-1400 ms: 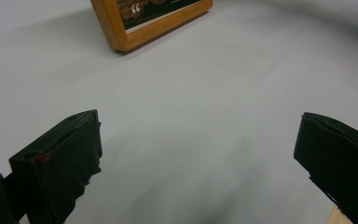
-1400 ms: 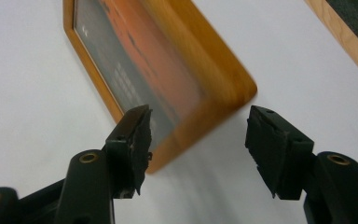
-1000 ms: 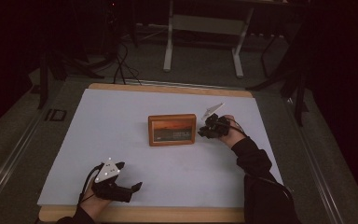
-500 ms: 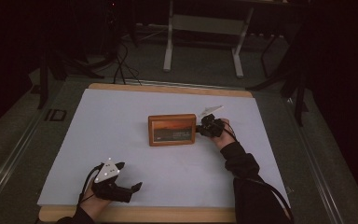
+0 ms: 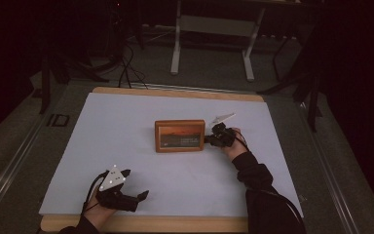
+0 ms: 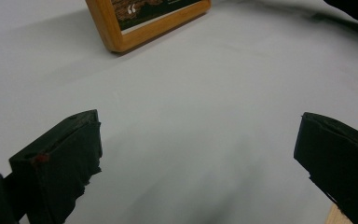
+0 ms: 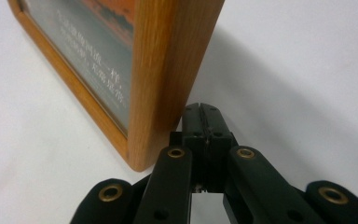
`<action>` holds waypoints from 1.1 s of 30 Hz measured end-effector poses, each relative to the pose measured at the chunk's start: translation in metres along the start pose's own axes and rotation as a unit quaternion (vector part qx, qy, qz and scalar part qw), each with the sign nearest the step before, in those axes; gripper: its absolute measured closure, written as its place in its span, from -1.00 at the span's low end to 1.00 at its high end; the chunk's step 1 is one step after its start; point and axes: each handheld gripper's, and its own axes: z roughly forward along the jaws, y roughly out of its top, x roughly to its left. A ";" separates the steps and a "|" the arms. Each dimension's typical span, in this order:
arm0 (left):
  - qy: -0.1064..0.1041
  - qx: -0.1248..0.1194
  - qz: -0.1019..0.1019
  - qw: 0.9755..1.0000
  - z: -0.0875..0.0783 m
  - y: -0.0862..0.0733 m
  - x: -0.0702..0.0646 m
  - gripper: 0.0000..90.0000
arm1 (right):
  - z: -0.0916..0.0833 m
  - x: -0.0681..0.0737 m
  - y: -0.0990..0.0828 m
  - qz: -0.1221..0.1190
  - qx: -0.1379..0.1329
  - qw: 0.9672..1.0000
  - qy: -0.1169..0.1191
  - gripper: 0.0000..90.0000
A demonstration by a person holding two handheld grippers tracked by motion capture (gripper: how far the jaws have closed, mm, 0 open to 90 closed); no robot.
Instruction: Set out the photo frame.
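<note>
A wooden picture frame [image 5: 180, 135] with an orange picture and a line of text stands on the white sheet [image 5: 121, 126] near the table's middle. My right gripper [image 5: 208, 140] is shut, its tips low beside the frame's right edge. In the right gripper view the jaws [image 7: 203, 116] are pressed together with nothing between them, right next to the frame's [image 7: 168, 70] wooden side. My left gripper [image 5: 137, 186] rests near the front edge at the left, open and empty. In the left gripper view its wide-apart jaws [image 6: 196, 140] point toward the frame's [image 6: 116, 39] corner farther off.
The white sheet covers most of a wooden table [image 5: 175, 225], whose rim shows at front and back. Beyond the far edge stand a metal stand's legs [image 5: 176, 53] and dark cables [image 5: 126, 68] on the floor. A dark sleeve [image 5: 268, 204] crosses the front right.
The right gripper has edged a little left and down against the frame's right edge, and the forearm has swung inward. The left gripper has stayed in place.
</note>
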 end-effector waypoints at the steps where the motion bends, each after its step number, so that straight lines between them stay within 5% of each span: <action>1: 0.000 0.001 0.001 1.000 0.000 0.000 0.000 -0.97 | 0.000 0.001 -0.001 0.000 -0.001 1.000 0.004 1.00; 4: 0.000 0.001 0.001 1.000 0.000 0.000 0.000 -0.97 | 0.000 0.004 -0.004 0.002 -0.003 1.000 0.019 1.00; 15: 0.000 0.000 0.001 1.000 0.000 0.000 0.000 -0.97 | -0.008 0.010 -0.012 0.005 -0.016 1.000 -0.001 0.87; 33: -0.004 0.000 0.004 1.000 0.000 0.000 -0.001 -0.97 | -0.030 0.024 -0.051 0.017 -0.040 0.999 -0.003 0.20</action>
